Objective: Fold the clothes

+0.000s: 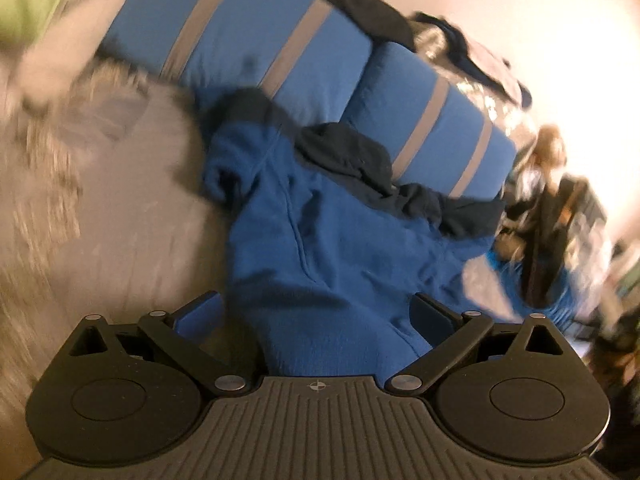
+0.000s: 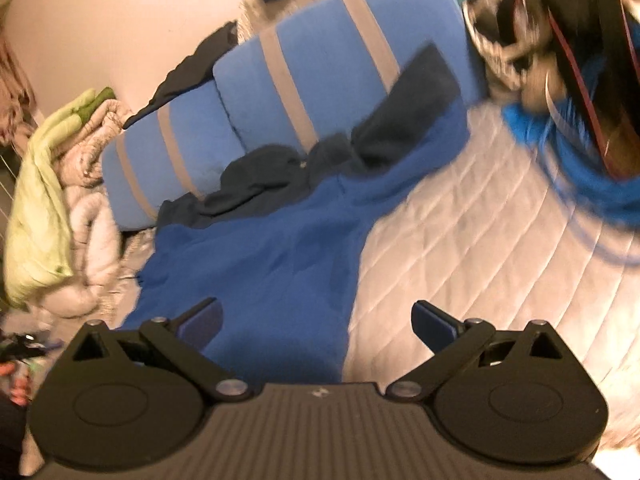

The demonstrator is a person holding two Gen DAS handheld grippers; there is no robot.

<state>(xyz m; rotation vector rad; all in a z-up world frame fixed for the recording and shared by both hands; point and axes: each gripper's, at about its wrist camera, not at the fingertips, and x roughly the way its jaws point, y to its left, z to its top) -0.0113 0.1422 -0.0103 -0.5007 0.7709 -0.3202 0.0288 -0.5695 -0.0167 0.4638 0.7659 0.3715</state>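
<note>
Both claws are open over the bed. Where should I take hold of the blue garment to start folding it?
Probably the near hem of the blue garment: it lies flat on the quilt with that edge free. Come in low from the near side. Avoid the far end, bunched under dark clothing against the striped pillows.

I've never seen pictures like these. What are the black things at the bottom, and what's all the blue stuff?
Those black things are two grabbing tools, one in each of a person's hands. Each carries a camera looking past its two fingers. One picture shows the left gripper, the other the right gripper. Both are open and hold nothing. A blue garment with dark trim lies spread on a quilted bed cover, waiting to be folded. Behind it are blue pillows with grey stripes.
</note>
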